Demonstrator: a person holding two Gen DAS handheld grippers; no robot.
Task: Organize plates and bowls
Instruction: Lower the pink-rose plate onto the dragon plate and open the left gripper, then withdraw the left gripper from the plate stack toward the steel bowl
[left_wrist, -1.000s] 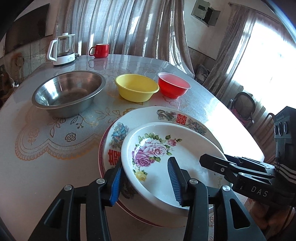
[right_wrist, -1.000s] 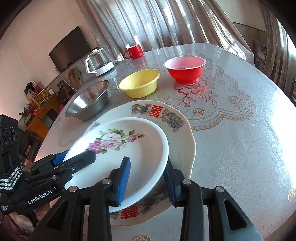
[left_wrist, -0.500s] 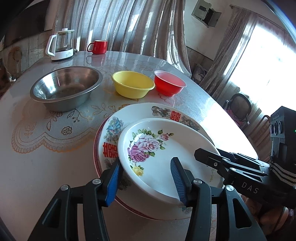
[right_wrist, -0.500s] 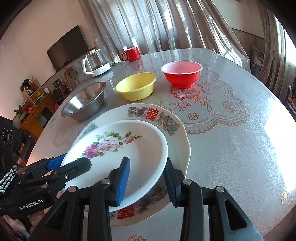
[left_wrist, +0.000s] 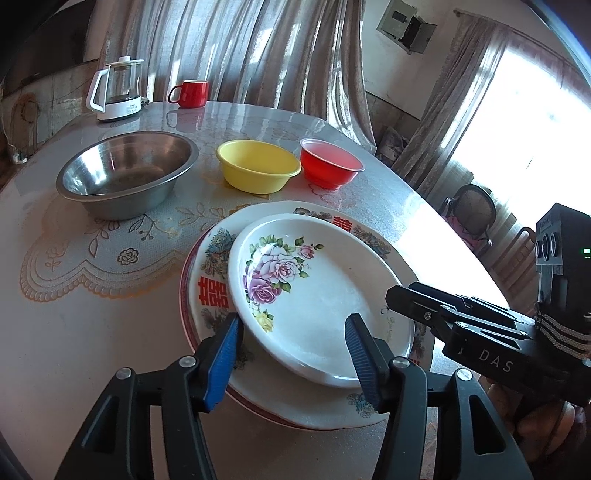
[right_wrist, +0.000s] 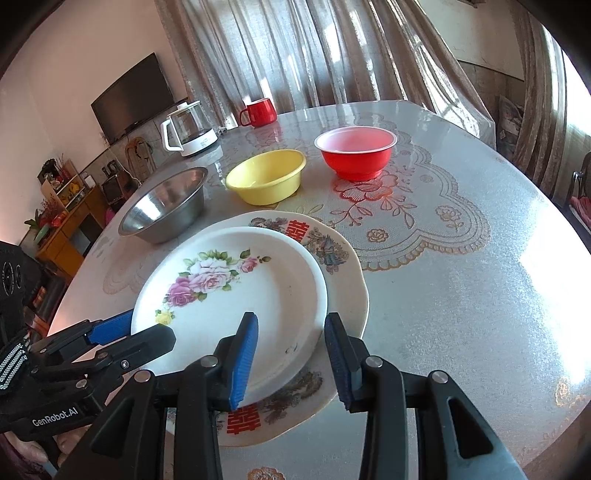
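Note:
A white plate with pink roses (left_wrist: 314, 288) lies on a larger plate with red characters (left_wrist: 207, 291) at the table's near side. My left gripper (left_wrist: 291, 362) straddles the rose plate's near-left rim. Its jaws are opening and the blue pads stand clear of the rim. My right gripper (right_wrist: 291, 362) straddles the same plate's (right_wrist: 258, 288) near-right rim, pads close against its sloping wall, shut on it. Behind stand a steel bowl (left_wrist: 125, 177), a yellow bowl (left_wrist: 258, 171) and a red bowl (left_wrist: 328, 166).
A white kettle (left_wrist: 118, 90) and a red mug (left_wrist: 192, 94) stand at the table's far edge, by the curtains. A chair (left_wrist: 472, 214) sits beyond the right edge. Bare patterned tablecloth (right_wrist: 461, 277) stretches right of the plates.
My left gripper's jaws have spread wider around the rose plate's rim. The right gripper's jaws keep the same gap, and the plates have not shifted.

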